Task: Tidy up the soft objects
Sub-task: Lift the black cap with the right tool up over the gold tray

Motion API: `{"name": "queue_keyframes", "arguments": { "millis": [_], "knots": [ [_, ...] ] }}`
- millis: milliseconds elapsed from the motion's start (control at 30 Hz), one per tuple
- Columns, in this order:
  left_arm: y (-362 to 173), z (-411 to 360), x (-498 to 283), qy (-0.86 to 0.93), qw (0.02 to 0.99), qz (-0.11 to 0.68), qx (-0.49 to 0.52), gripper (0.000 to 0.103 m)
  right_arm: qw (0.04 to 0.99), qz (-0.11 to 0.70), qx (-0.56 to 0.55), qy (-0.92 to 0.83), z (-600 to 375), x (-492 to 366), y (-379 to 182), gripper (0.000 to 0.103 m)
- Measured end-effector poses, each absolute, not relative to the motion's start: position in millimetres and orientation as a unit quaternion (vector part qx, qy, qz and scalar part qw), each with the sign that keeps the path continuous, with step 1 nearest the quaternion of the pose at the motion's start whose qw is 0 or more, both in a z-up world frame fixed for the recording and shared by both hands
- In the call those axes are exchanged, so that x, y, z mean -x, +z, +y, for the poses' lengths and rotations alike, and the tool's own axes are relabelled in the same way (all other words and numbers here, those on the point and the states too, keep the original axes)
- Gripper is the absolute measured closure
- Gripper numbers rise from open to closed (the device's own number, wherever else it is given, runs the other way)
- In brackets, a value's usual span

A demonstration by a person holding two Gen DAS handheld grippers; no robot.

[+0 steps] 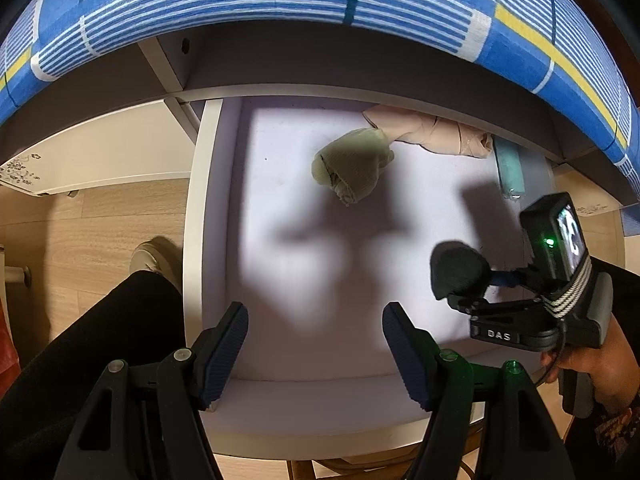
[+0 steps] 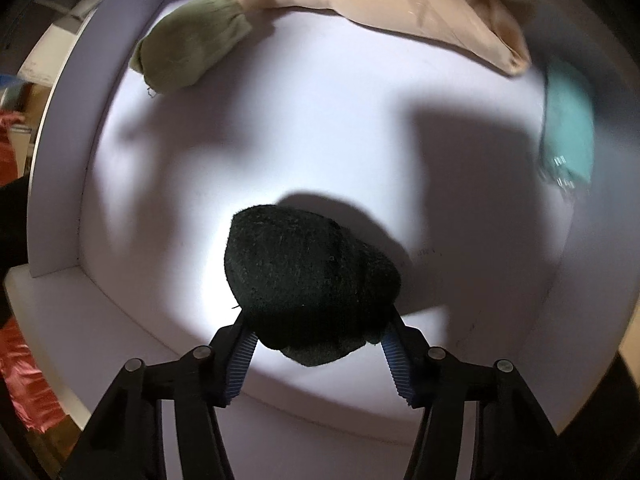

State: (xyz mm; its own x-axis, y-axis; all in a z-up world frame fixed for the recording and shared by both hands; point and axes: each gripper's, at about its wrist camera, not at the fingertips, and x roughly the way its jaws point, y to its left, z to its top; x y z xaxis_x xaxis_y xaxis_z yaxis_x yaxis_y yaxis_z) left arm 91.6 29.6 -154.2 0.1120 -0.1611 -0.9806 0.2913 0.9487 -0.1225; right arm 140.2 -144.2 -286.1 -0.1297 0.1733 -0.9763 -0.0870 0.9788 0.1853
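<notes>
Right claw [image 2: 318, 344]: pointing down into drawer [image 2: 120, 320], clamped on dark sock bundle [image 2: 308, 276]. Left claw [image 1: 316, 352]: downward, apart, empty.

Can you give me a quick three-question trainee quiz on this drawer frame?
1. True or false: the dark fuzzy rolled sock bundle sits between the jaws of the right gripper.
2. Which item touches the olive-green ribbed sock roll at the back of the white drawer? A) the beige folded cloth B) the teal folded cloth C) the dark bundle
3. Fill in: the left gripper hangs over the drawer with its jaws ____ and nothing between them.

Key: 1 true; 2 A; 3 open.
</notes>
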Motion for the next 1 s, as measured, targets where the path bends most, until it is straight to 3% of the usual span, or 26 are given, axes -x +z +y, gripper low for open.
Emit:
{"name": "queue_keyframes", "arguments": {
  "millis": [433,1000],
  "knots": [
    [-153.5,31.5,-91.7,-0.148,0.745,0.648,-0.050,0.032,0.680,0.719,-0.106,0.101,-157.1,-108.4,-235.0,0.044],
    [-153.4,32.4,-91.0,-0.149,0.747,0.646,-0.051,0.032,0.745,0.644,-0.123,0.119,-188.8,-102.1,-73.4,0.044]
  ]
}}
